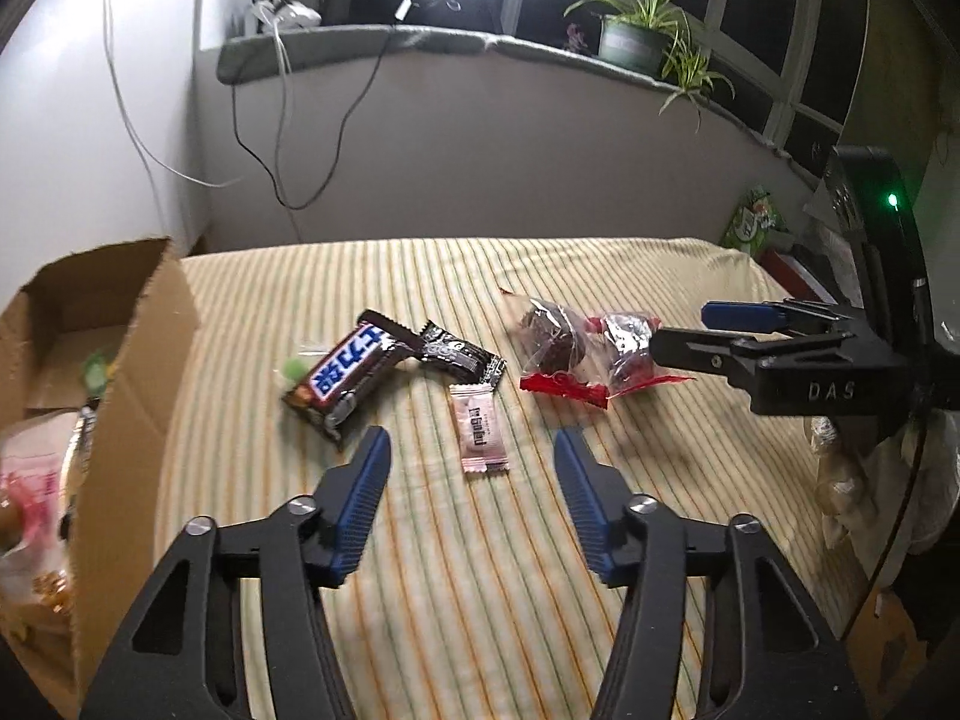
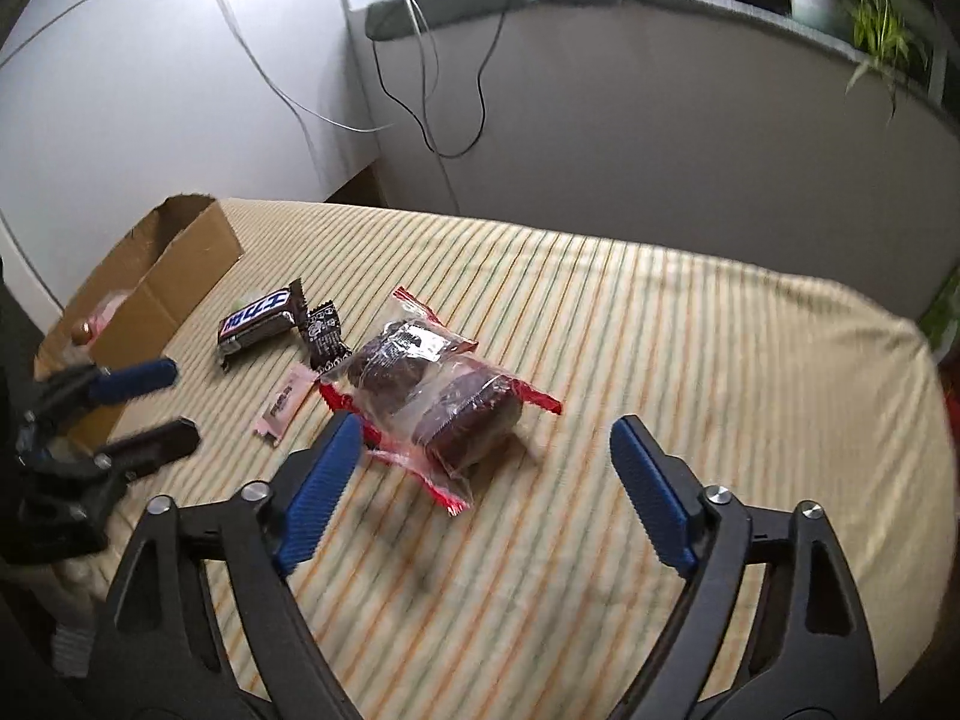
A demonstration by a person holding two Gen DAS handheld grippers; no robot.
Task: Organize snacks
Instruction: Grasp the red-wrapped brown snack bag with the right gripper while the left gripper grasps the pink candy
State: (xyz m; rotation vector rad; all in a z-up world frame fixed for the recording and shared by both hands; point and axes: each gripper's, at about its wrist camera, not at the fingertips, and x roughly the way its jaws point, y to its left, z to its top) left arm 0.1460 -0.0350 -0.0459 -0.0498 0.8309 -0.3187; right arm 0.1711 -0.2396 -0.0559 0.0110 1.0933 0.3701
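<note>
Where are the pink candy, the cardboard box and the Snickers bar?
pink candy (image 1: 482, 437), left wrist view, middle of its wrapper
cardboard box (image 1: 139, 348), left wrist view, outer side wall
Snickers bar (image 2: 258, 318), right wrist view, blue lettering on the wrapper

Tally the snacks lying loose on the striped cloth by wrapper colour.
Brown Snickers bar: 1
Black wrapper: 1
Pink sachet: 1
Clear packs with red edges, dark cakes inside: 2
Green candy, half hidden behind the Snickers bar: 1
Total: 6
</note>
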